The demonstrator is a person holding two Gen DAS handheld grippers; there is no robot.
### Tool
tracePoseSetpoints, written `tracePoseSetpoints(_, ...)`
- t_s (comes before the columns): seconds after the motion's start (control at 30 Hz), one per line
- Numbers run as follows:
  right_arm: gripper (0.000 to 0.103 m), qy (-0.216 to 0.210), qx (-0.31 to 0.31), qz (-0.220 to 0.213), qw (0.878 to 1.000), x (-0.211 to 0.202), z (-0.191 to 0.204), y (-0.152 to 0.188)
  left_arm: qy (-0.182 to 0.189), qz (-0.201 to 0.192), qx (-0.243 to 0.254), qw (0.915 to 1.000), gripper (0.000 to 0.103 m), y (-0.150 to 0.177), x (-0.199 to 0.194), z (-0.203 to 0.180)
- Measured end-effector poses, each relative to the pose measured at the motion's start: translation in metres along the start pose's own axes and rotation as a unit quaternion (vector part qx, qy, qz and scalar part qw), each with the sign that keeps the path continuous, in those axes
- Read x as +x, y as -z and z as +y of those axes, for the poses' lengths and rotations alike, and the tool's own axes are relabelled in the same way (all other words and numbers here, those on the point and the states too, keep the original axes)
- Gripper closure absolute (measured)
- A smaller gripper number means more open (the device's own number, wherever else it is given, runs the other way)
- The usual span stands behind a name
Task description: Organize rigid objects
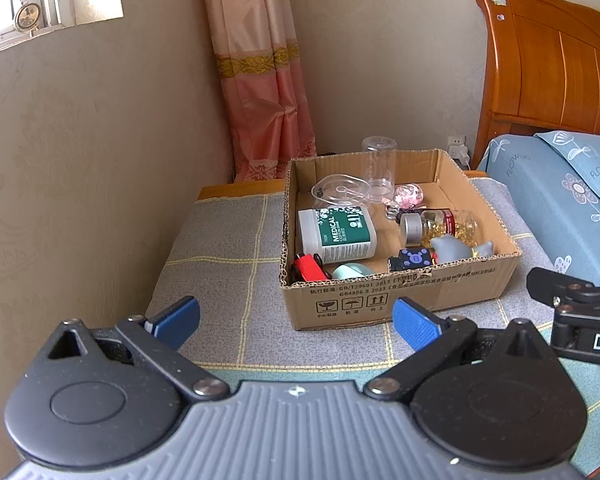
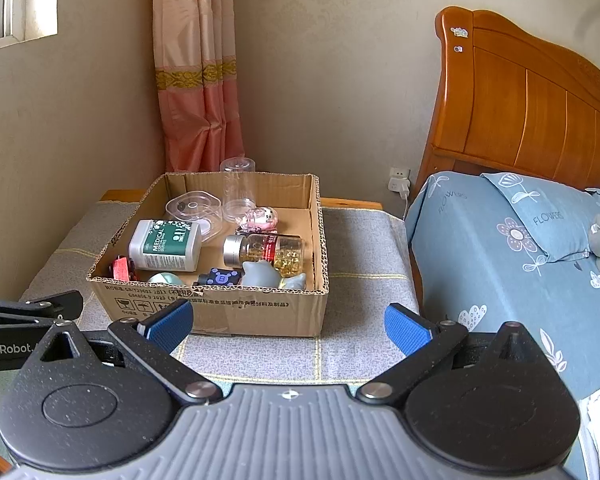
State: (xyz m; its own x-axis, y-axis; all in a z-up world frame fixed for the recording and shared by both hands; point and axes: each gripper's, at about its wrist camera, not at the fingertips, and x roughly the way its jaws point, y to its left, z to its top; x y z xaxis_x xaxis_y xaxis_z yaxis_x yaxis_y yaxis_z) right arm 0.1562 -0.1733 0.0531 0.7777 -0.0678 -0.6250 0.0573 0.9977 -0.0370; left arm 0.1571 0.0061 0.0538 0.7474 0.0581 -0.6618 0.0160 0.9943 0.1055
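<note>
An open cardboard box (image 1: pixel 396 296) (image 2: pixel 256 312) stands on a grey checked mat. Inside lie a green-and-white MEDICAL tub (image 1: pixel 336 234) (image 2: pixel 164 246), a jar of golden capsules (image 1: pixel 440 222) (image 2: pixel 270 250), a clear cup (image 1: pixel 379 170) (image 2: pixel 238 188), a clear lidded container (image 1: pixel 340 192) (image 2: pixel 194 206), a pink globe (image 1: pixel 410 194) (image 2: pixel 260 216), a red toy car (image 1: pixel 308 266) (image 2: pixel 120 268), a grey dolphin figure (image 1: pixel 456 248) (image 2: pixel 264 274) and a black-and-blue block (image 1: pixel 412 260) (image 2: pixel 220 278). My left gripper (image 1: pixel 296 322) and right gripper (image 2: pixel 288 326) hang open, holding nothing, in front of the box.
The mat (image 1: pixel 220 248) covers a low wooden stand in the corner. A wall runs along the left, a pink curtain (image 1: pixel 260 80) hangs behind. A bed with blue flowered bedding (image 2: pixel 520 248) and wooden headboard (image 2: pixel 532 104) borders the right side. A wall socket (image 2: pixel 400 182) sits behind.
</note>
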Motion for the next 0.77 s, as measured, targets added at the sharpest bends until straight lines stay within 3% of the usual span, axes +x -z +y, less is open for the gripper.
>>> tracePoseSetpoints(0.77,0.000,-0.001,0.000,-0.004,1.000,-0.0038,-0.0001,-0.0009,0.002,-0.001,0.001,1.0000,0.001,-0.0006,-0.0028,-0.0010)
